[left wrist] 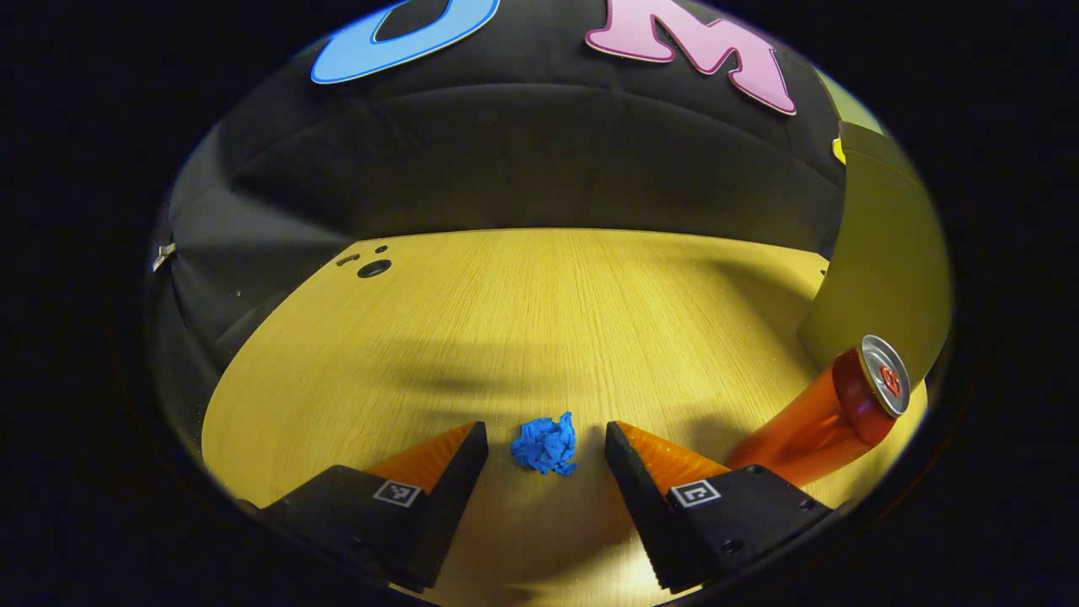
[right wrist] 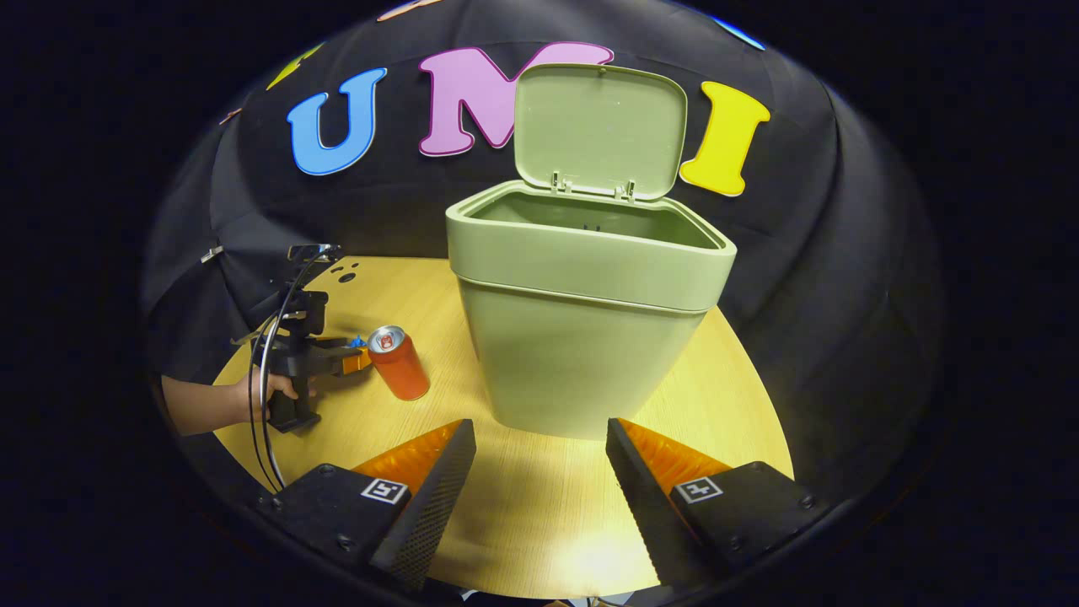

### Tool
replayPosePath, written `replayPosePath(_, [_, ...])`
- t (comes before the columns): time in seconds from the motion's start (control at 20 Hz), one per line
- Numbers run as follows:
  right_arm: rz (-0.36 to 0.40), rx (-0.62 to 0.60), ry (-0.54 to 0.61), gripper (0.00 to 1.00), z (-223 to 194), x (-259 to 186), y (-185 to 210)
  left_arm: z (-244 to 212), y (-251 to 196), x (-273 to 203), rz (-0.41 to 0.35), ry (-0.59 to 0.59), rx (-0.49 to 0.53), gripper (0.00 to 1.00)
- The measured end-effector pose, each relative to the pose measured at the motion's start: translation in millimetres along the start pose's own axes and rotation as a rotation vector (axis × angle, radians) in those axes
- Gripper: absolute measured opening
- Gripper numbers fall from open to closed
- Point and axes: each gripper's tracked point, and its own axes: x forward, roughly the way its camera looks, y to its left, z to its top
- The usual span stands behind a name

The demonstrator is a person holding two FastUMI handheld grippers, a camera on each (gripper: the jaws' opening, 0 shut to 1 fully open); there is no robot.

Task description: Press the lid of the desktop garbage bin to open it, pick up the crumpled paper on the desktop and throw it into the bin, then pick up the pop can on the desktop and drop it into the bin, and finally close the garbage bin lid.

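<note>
A blue crumpled paper (left wrist: 545, 445) lies on the wooden table between the spread tips of my left gripper (left wrist: 546, 440), which is open and not touching it. An orange pop can (left wrist: 830, 413) stands just to the right of that gripper, beside the green bin's wall (left wrist: 885, 261). In the right gripper view the green bin (right wrist: 582, 337) stands mid-table with its lid (right wrist: 600, 131) swung up. My right gripper (right wrist: 541, 437) is open just in front of the bin's base, holding nothing. Farther left stand the can (right wrist: 398, 362) and the left gripper (right wrist: 350, 361), held by a hand (right wrist: 253, 396), with a bit of blue paper at its tips.
The round wooden table (right wrist: 539, 514) ends close behind the bin and to the left of the hand. A cable (right wrist: 265, 405) loops down from the left gripper. Small holes (left wrist: 373, 268) mark the table's far left edge.
</note>
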Motion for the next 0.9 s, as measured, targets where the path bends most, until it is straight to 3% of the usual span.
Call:
replayPosePath(0.1, [0.000,0.004,0.008,0.99,-0.7,2.6,-0.8,1.2,-1.1,1.7,-0.006,-0.001,0.005,0.85])
replayPosePath(0.3, [-0.002,-0.013,0.014,0.99,-1.8,6.0,0.4,-0.1,-4.1,0.4,-0.021,0.004,0.018,0.61])
replayPosePath(0.35, [-0.002,-0.018,0.013,0.98,-1.9,6.6,0.8,-1.1,-4.2,0.0,-0.020,0.002,0.016,0.46])
replayPosePath(0.4, [0.000,-0.020,0.014,0.99,-2.4,7.8,1.6,-0.9,-4.7,0.2,-0.018,0.000,0.009,0.41])
replayPosePath(0.7, [0.008,-0.025,0.007,0.99,-2.6,5.4,6.8,2.8,-5.5,-7.7,-0.039,-0.010,-0.001,0.35])
replayPosePath(0.75, [0.009,-0.023,0.007,0.99,-3.2,4.3,7.7,6.7,-4.9,-10.3,-0.040,-0.022,0.004,0.30])
replayPosePath(0.9, [0.015,-0.020,0.009,0.99,-5.7,4.1,10.6,19.4,-7.5,-22.5,-0.059,-0.051,0.030,0.33])
